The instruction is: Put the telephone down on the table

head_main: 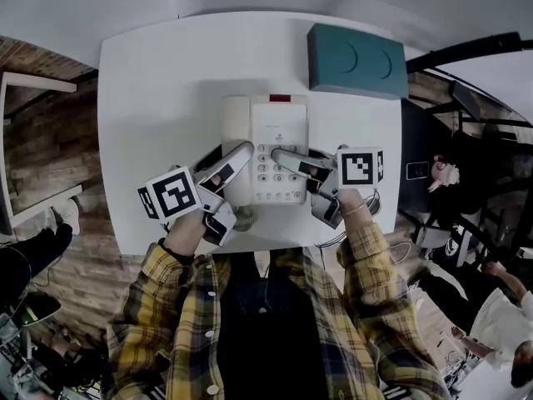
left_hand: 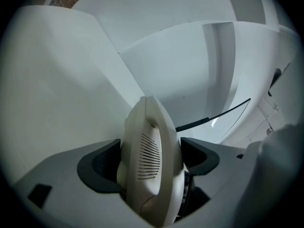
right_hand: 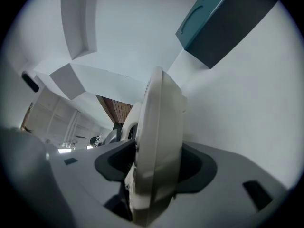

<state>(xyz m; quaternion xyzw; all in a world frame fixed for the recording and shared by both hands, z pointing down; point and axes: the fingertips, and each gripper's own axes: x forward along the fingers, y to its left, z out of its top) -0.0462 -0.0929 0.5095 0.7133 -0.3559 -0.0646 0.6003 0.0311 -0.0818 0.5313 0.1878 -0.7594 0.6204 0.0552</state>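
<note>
A white desk telephone [head_main: 279,144] with a keypad is held over the middle of the white table [head_main: 158,82]; whether it touches the top I cannot tell. Its handset [head_main: 236,132] lies in the cradle on the left side. My left gripper [head_main: 233,186] is shut on the handset's near end, and in the left gripper view the handset [left_hand: 149,160] with its slotted grille fills the gap between the dark pads. My right gripper [head_main: 308,186] is shut on the phone's right edge; in the right gripper view the telephone body [right_hand: 159,141] stands edge-on between the pads.
A teal box [head_main: 356,60] sits at the table's back right corner, also in the right gripper view [right_hand: 223,23]. The coiled cord [head_main: 243,217] hangs at the table's near edge. Another person [head_main: 445,173] sits beyond the right edge. Brick floor lies to the left.
</note>
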